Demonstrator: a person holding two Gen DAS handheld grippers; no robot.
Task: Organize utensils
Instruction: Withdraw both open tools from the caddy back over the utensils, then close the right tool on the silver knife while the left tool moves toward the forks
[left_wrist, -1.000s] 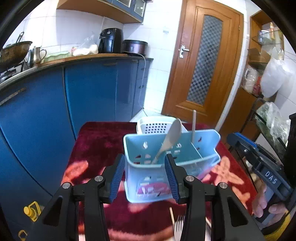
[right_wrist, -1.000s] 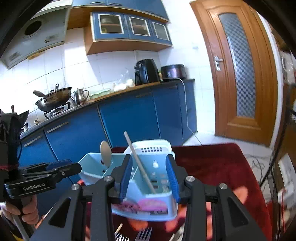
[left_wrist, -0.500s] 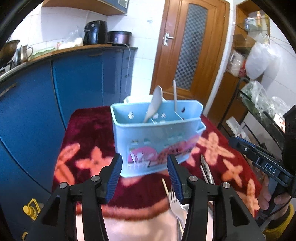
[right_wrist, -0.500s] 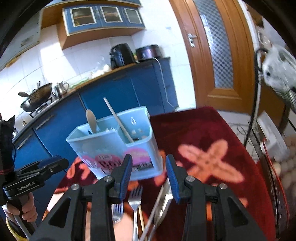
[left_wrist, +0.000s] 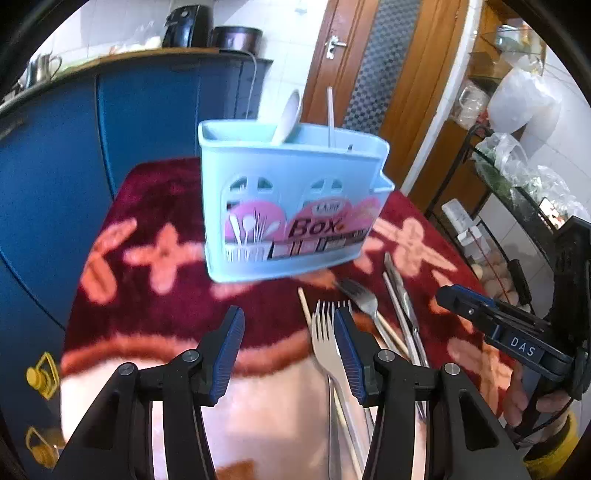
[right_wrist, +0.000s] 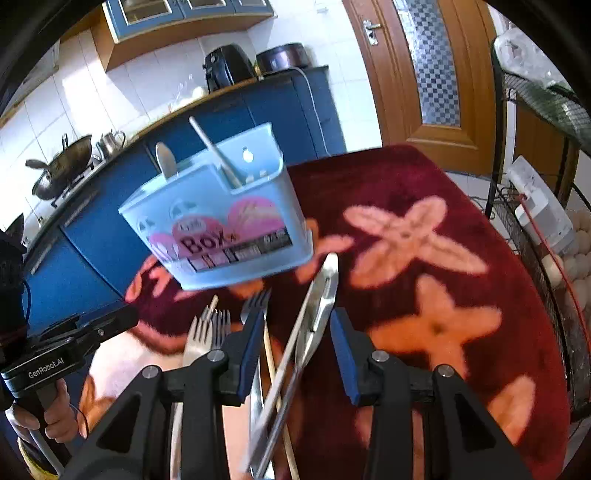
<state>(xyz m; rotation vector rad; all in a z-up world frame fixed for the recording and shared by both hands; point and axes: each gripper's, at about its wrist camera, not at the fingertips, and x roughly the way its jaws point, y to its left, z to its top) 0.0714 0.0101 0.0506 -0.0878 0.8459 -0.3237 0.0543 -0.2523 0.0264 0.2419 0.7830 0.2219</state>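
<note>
Hovering open, both grippers (left_wrist: 288, 350) (right_wrist: 295, 354) face cutlery box (left_wrist: 291, 199).

Box: light-blue utensil box (left_wrist: 295, 206) upright on red cloth (left_wrist: 155, 295); white spoon (left_wrist: 288, 116) inside
Left gripper (left_wrist: 288, 354): jaws apart, empty
Cloth: forks (left_wrist: 325, 343), chopsticks (left_wrist: 391, 332)

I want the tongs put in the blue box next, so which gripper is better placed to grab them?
Probably the right gripper: its open jaws already straddle the tongs on the cloth. The left gripper is open too, but sits nearer the forks, with the tongs off to its side.
</note>
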